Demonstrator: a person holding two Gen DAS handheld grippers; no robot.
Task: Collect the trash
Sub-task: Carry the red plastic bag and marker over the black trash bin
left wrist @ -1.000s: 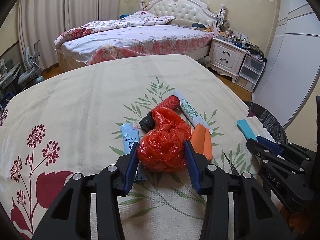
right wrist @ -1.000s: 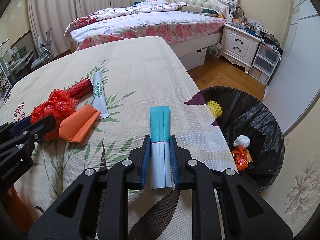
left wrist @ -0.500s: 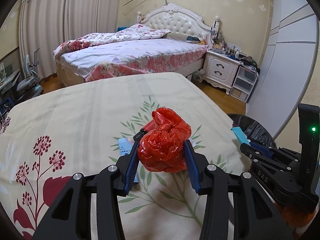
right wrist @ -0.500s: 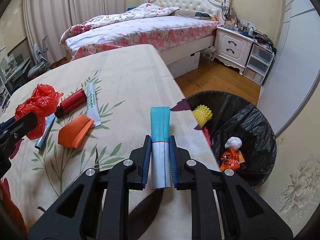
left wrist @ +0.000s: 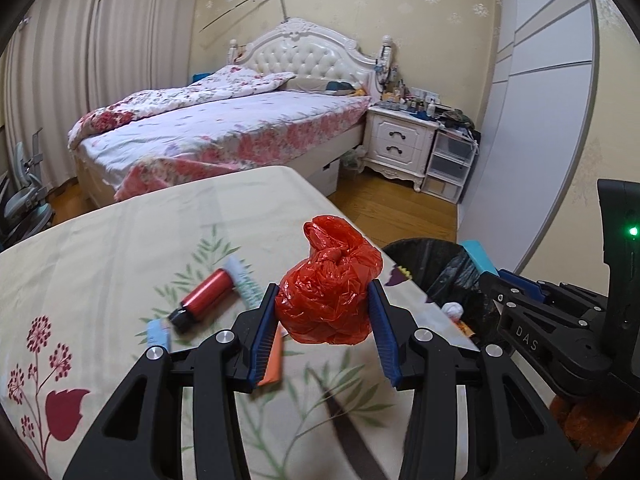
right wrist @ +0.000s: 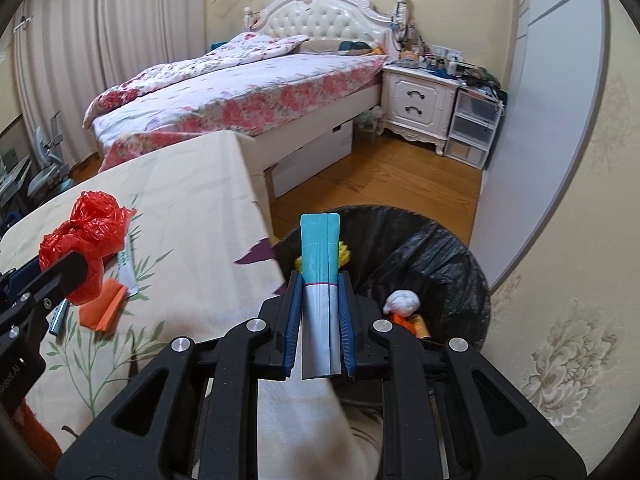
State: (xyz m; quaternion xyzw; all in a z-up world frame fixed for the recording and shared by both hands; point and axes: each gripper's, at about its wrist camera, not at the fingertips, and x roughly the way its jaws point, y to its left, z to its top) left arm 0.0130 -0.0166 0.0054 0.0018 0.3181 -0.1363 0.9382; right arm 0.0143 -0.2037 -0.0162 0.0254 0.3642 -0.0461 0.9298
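My left gripper (left wrist: 323,298) is shut on a crumpled red plastic bag (left wrist: 328,292), held above the table's right side. The same red plastic bag (right wrist: 88,236) shows at the left in the right wrist view. My right gripper (right wrist: 319,284) is shut on a flat teal and silver packet (right wrist: 319,276), which points out over the black-lined trash bin (right wrist: 432,252) beside the table. In the left wrist view the right gripper (left wrist: 490,276) and the tip of its packet (left wrist: 478,256) hang above the bin (left wrist: 432,256). On the tablecloth lie a red tube (left wrist: 204,294), a white tube (left wrist: 244,280), an orange paper piece (right wrist: 104,304) and a small blue packet (left wrist: 158,332).
The bin holds a yellow item (right wrist: 344,250), a white wad (right wrist: 402,302) and orange wrappers (right wrist: 412,322). A table with a floral cloth (left wrist: 120,260) fills the foreground. Behind stand a bed (left wrist: 224,132), a white nightstand (left wrist: 400,144) and plastic drawers (left wrist: 450,164). Wooden floor (right wrist: 384,176) lies between.
Both grippers rose and swung right toward the bin. The red bag left the tablecloth and now hangs above it. The teal packet moved from over the table edge to over the bin.
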